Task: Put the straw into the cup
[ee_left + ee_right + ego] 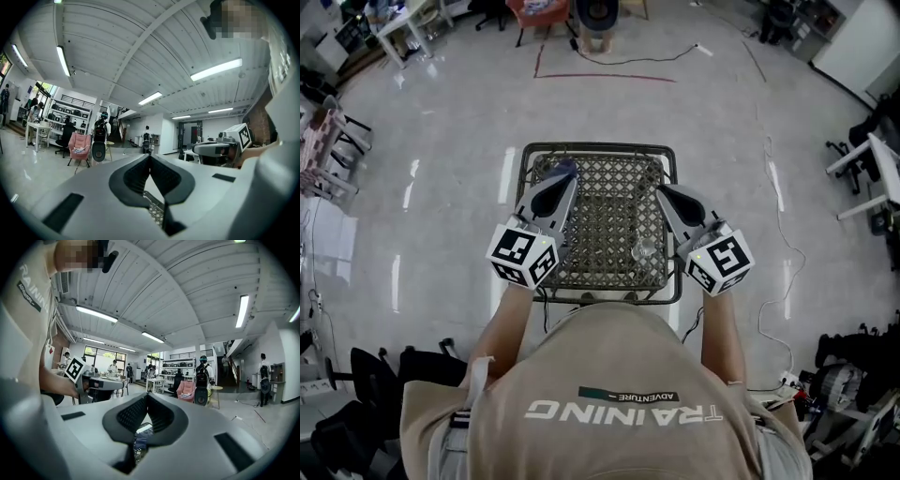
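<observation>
One clear cup (644,251) stands on the mesh table (600,147), below the right gripper (662,191) and towards its inner side. No straw can be made out, either in the cup or near either gripper. The left gripper (565,185) hangs level across from it, well apart. Both pairs of jaws are closed tip to tip on nothing. Judging from the empty grips, either the straw is already placed or the pick-up is yet to come; I cannot tell which.

Two forearms (512,317) reach forward, each hand carrying a gripper held level, side by side and apart. The left gripper (566,172) has its jaws pressed together, empty; the right gripper (662,191) is likewise closed on nothing.
</observation>
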Demonstrator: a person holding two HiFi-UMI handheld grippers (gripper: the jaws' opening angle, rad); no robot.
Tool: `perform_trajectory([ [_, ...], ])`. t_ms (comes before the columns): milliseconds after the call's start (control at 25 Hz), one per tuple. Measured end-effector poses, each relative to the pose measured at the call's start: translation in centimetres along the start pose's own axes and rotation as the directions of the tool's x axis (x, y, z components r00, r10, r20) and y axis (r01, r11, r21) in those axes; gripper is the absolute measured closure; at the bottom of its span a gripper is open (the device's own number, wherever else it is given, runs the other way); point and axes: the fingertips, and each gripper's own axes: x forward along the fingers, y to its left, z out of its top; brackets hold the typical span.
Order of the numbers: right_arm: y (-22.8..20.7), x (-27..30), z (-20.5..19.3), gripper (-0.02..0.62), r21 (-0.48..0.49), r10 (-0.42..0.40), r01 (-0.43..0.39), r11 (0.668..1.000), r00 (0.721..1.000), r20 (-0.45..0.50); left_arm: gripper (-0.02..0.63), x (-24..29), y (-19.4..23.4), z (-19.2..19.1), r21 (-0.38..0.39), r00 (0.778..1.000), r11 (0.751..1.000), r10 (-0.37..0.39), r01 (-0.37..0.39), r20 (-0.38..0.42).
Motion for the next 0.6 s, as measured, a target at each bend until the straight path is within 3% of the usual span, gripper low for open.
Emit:
perform_trajectory([
  [600, 0.3, 0.0, 0.5, 0.578, 0.001, 0.003, -0.003, 1.000, 1.000, 0.005, 0.589, -0.7, -1.6, -0.1, 0.025, 0.999, 0.999, -0.040, 0.041, -0.026],
])
